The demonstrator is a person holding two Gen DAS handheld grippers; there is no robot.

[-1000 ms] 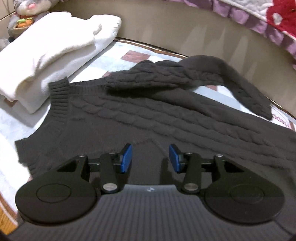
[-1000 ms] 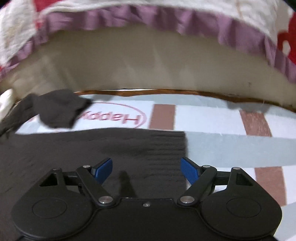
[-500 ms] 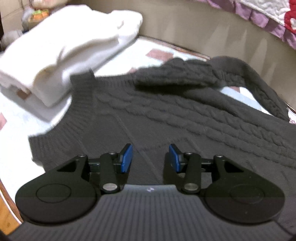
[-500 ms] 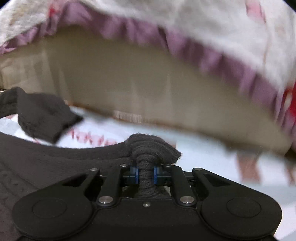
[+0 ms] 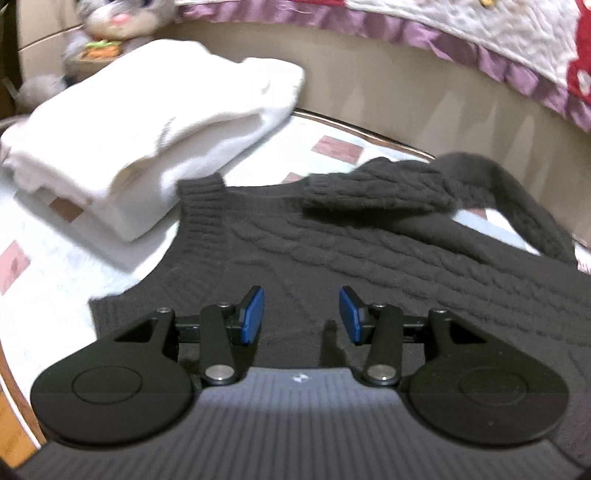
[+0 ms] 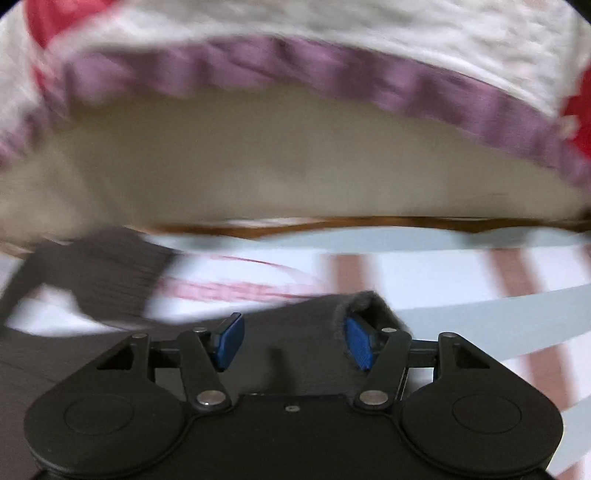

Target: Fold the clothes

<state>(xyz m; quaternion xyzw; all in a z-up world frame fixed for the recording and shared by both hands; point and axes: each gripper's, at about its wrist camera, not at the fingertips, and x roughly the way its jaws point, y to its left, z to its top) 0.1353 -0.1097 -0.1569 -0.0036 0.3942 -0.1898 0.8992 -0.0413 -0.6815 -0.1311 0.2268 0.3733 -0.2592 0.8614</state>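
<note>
- Half a second back the right gripper (image 6: 291, 341) was clamped on a bunched corner of the dark cable-knit sweater (image 5: 369, 258); its blue pads now stand apart, and a lifted corner of knit drapes over the right pad (image 6: 358, 349) without being pinched.
- Since that earlier frame the left gripper (image 5: 301, 319) has kept its pads parted with nothing between them, and the folded white garment (image 5: 147, 144) has slid further into its view.
- Ahead of the left gripper's fingers and to their left lies that white garment, folded, touching the sweater's ribbed band (image 5: 201, 206).
- Under and ahead of the left gripper the sweater lies flat on the patterned cloth (image 5: 48, 266), its cable ribs running from near left to far right along its long axis.
- Further ahead and to the right, one sleeve (image 5: 380, 192) is folded back across the body, cuff pointing left.
- Only the left view shows the white garment, the cables and a grey plush toy (image 5: 122, 18) far ahead to the left.
- Only the right view shows a sleeve end (image 6: 107, 273) ahead-left of the right gripper, and red lettering (image 6: 236, 288) on the cloth, too blurred to read.
- Both views show the purple-frilled quilt (image 6: 332, 77) beyond the fingers.
</note>
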